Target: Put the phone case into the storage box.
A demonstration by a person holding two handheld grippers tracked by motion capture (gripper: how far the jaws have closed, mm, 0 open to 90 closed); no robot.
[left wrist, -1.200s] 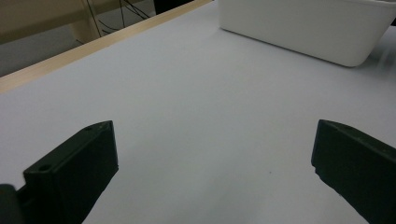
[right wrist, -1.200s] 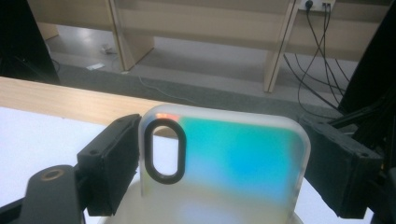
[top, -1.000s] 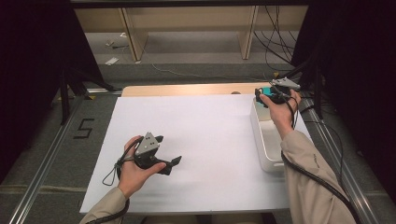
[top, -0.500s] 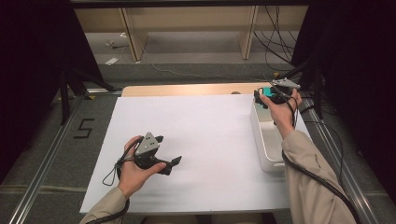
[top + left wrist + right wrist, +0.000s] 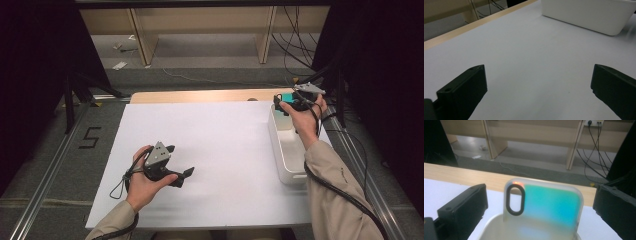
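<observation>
Right gripper view: fingers (image 5: 461, 207) just opened off the phone case (image 5: 544, 207).

phone case (image 5: 544, 206): lower end hidden in white bin (image 5: 491, 227) | bin cut off by bottom edge

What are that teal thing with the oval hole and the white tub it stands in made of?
The phone case looks like translucent soft plastic, iridescent teal with a frosted rim and a black-ringed camera hole. The white tub seems to be smooth moulded plastic: rounded corners, a matte, even surface.
</observation>
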